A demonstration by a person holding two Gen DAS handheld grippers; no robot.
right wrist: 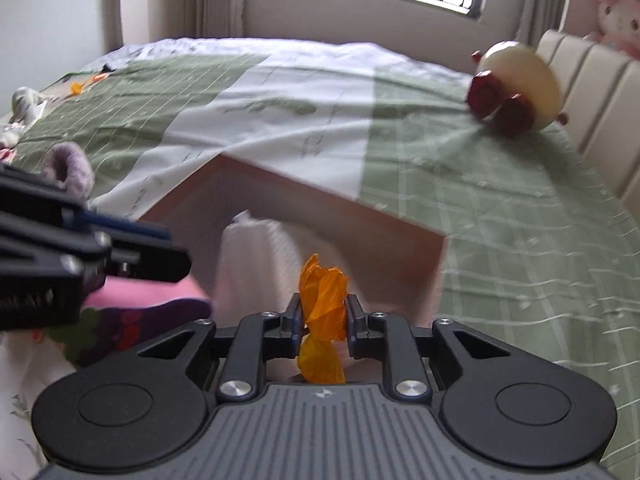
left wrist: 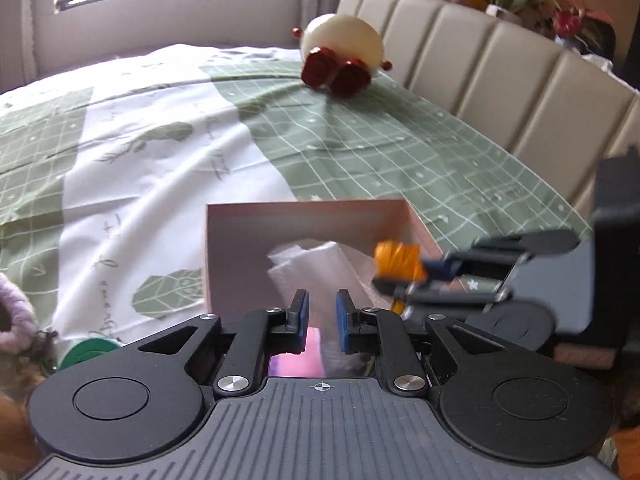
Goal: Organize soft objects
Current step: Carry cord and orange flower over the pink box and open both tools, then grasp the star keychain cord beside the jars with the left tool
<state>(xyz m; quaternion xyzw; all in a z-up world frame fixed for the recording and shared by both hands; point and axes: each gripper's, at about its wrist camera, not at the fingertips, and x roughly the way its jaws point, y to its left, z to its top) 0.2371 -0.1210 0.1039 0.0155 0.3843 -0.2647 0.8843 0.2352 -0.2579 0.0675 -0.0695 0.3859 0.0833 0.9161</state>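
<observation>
A pinkish cardboard box (left wrist: 304,216) stands open on the bed, its far wall (right wrist: 320,208) ahead of both grippers. My left gripper (left wrist: 322,304) hovers over its near edge, pads close together with a white translucent cloth (left wrist: 320,264) running between them and on into the box. In the right wrist view the left gripper (right wrist: 172,248) comes in from the left beside that white cloth (right wrist: 248,252). My right gripper (right wrist: 323,312) is shut on a crumpled orange piece (right wrist: 322,300) above the box. From the left wrist view the right gripper (left wrist: 396,280) and orange piece (left wrist: 396,260) sit at the box's right side.
A cream round plush with dark red feet (left wrist: 340,52) lies by the padded headboard (left wrist: 500,72). A pink bunny plush (right wrist: 616,16) sits above it. A purple knitted item (right wrist: 68,168) and a pink and purple cloth (right wrist: 140,312) lie to the left. Green-and-white bedding (right wrist: 520,240) surrounds the box.
</observation>
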